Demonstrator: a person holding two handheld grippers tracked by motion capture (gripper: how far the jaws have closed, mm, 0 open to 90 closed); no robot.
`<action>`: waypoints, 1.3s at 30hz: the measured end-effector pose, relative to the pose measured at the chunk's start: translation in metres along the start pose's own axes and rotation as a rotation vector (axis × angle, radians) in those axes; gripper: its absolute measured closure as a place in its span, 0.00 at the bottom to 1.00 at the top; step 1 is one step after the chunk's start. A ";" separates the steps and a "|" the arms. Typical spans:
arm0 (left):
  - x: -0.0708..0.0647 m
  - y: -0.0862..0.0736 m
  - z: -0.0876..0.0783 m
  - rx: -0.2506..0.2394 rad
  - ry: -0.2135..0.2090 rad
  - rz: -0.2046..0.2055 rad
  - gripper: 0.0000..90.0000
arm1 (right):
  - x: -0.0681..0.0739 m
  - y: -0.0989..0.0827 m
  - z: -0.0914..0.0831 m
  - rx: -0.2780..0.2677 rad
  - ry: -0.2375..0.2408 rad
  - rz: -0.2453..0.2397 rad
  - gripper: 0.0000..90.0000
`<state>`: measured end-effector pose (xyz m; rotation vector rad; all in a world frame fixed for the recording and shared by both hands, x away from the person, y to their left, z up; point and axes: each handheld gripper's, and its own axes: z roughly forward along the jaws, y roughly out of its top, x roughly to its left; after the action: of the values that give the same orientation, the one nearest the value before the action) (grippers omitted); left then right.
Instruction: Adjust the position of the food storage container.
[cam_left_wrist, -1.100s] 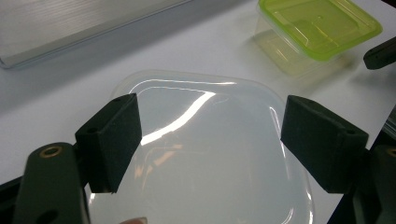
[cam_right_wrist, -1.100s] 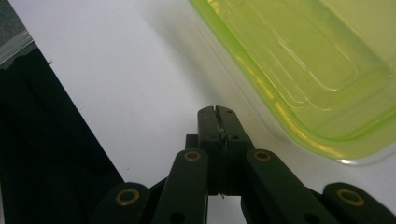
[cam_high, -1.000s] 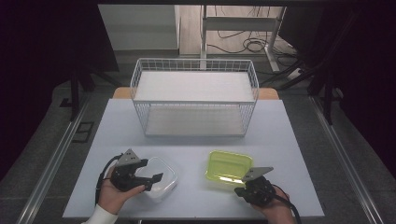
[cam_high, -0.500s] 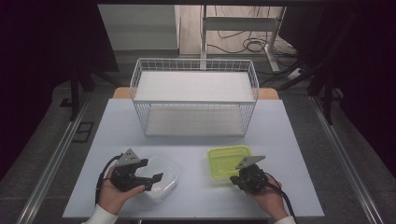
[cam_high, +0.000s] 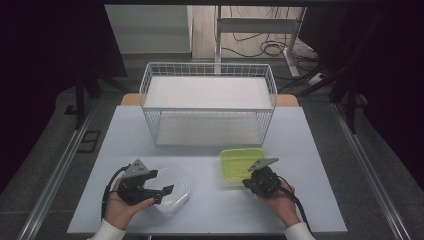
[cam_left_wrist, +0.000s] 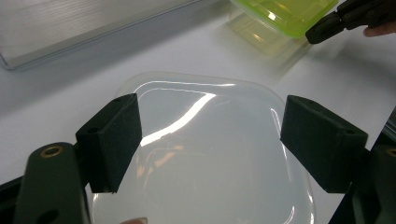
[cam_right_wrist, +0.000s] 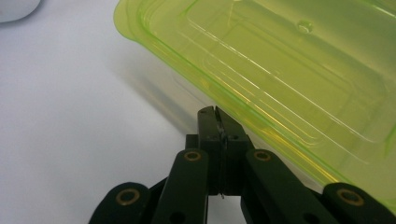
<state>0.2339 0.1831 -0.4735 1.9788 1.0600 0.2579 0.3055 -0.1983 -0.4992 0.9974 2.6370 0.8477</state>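
A clear plastic container (cam_high: 178, 183) (cam_left_wrist: 205, 158) lies on the white table (cam_high: 210, 210) at the near left. My left gripper (cam_high: 161, 181) (cam_left_wrist: 210, 128) hovers over it, open, one pad (cam_left_wrist: 116, 135) on either side, not pressing. A lime-green container (cam_high: 241, 162) (cam_right_wrist: 289, 60) (cam_left_wrist: 285, 11) lies at the near right. My right gripper (cam_high: 245, 183) (cam_right_wrist: 216, 114) is shut with nothing between the jaws. Its tip rests against the green container's near rim. The left gripper view has that tip (cam_left_wrist: 327, 29) at the green rim too.
A white wire basket (cam_high: 207, 107) stands at the middle back of the table, just beyond the green container. Bare table surface (cam_right_wrist: 70, 116) lies between the two containers and along the front edge. Floor rails run along both sides of the table.
My right hand has slid left and away along the table, and the green container has shifted toward the basket ahead of the shut jaws. The left hand has stayed put.
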 end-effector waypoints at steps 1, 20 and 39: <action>0.000 0.000 -0.001 -0.003 0.003 -0.001 0.22 | 0.001 -0.002 -0.007 -0.016 0.005 0.005 0.99; 0.000 0.005 -0.007 -0.036 0.014 -0.029 0.22 | -0.076 -0.024 -0.044 -0.042 -0.235 0.172 0.99; 0.003 0.003 -0.005 -0.033 0.014 -0.040 0.21 | -0.039 0.020 0.001 0.001 -0.174 0.102 0.99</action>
<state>0.2345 0.1874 -0.4684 1.9266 1.0968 0.2663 0.3468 -0.2112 -0.4891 1.1587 2.4597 0.7440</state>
